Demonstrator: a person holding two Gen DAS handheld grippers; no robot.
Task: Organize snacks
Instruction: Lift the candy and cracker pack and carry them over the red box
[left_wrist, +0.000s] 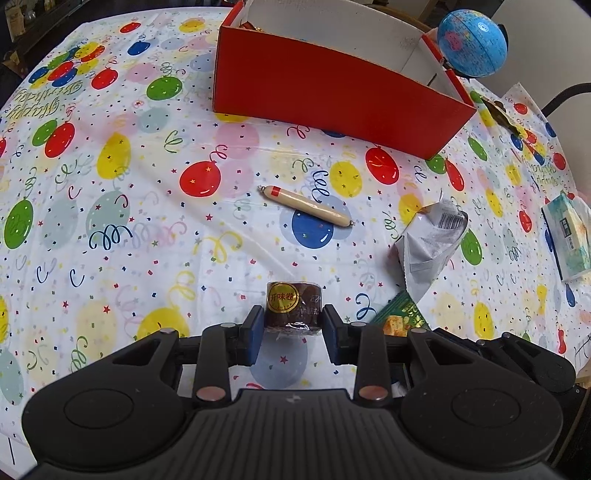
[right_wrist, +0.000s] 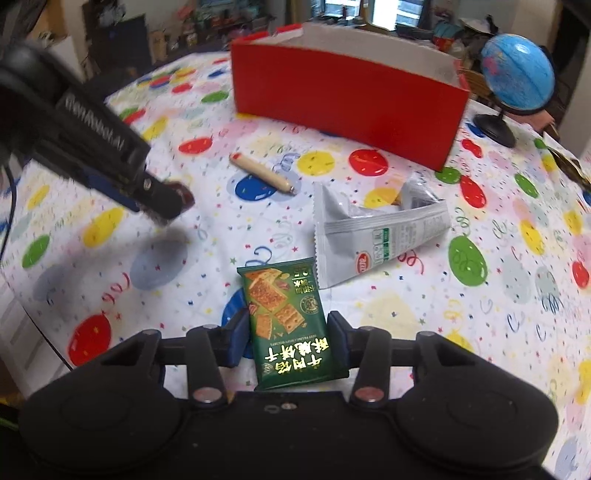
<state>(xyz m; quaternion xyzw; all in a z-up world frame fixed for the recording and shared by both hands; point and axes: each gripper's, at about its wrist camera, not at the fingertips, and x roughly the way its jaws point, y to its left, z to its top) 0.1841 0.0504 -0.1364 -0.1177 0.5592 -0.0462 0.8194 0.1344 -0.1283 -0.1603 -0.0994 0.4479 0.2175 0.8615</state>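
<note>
- Nearest, the left tool (left_wrist: 293, 325) pinches the dark wrapped roll (left_wrist: 294, 304); the right tool (right_wrist: 287, 338) clamps the green biscuit packet (right_wrist: 288, 325).
- Mid-tabletop, the sausage stick (left_wrist: 306, 205) and grey pouch (right_wrist: 373, 232) wait.
- Far: the red box (left_wrist: 332, 88). Next, likely carry both over its wall.

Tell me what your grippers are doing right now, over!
Left gripper shut on brown roll snack. Right gripper shut on green biscuit pack. Red box ahead; sausage stick, grey bag lie between.
</note>
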